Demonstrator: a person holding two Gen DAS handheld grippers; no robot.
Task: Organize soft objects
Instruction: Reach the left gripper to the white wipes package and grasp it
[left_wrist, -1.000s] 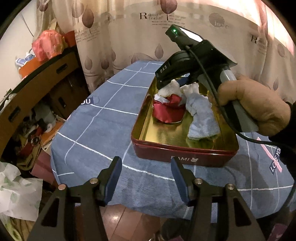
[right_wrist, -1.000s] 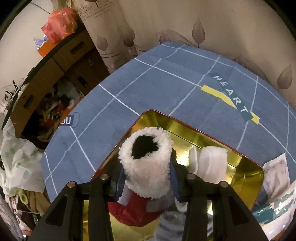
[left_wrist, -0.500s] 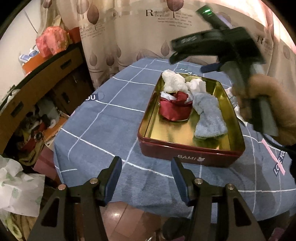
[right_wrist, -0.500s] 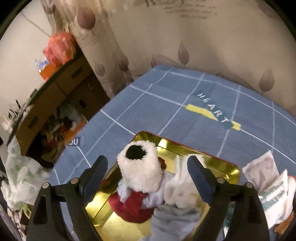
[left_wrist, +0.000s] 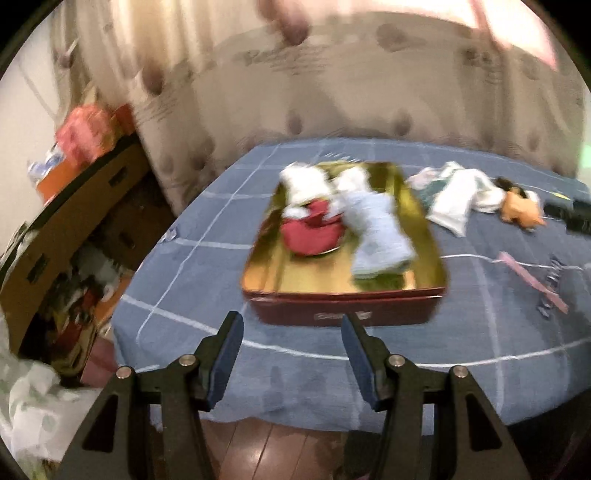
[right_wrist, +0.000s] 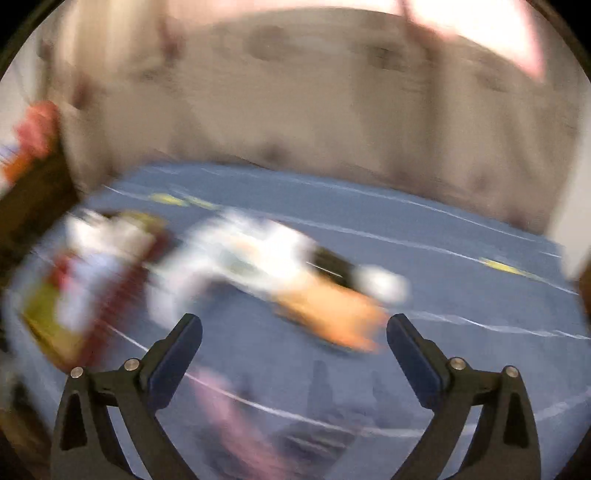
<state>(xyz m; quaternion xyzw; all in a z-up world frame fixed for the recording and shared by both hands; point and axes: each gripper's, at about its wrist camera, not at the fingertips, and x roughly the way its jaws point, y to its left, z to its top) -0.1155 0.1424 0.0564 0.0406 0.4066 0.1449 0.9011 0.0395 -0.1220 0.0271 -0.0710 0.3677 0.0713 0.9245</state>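
On blue checked tablecloth (left_wrist: 177, 295): red tin (left_wrist: 347, 314) with gold inside, loose soft items to its right.
Tin holds three things: white-cuffed red sock (left_wrist: 310, 229), white piece (left_wrist: 351, 181), pale blue sock (left_wrist: 380, 240). Outside it, near: white cloth pile (left_wrist: 454, 199), orange plush (left_wrist: 521, 210); nothing between. Left gripper (left_wrist: 291, 354) partly spread, empty, just short of the tin. Right gripper (right_wrist: 293, 354) jaws just opened wide, empty, blurred orange plush ahead.

A blue tablecloth (left_wrist: 207, 280) with thin white grid lines carries a dark red tin (left_wrist: 347, 314) with a gold inside. In it lie a red and white sock (left_wrist: 310, 229) and, at its 3 o'clock, a pale grey-blue one (left_wrist: 380, 236). At 2 o'clock sits an orange toy (left_wrist: 521, 210).
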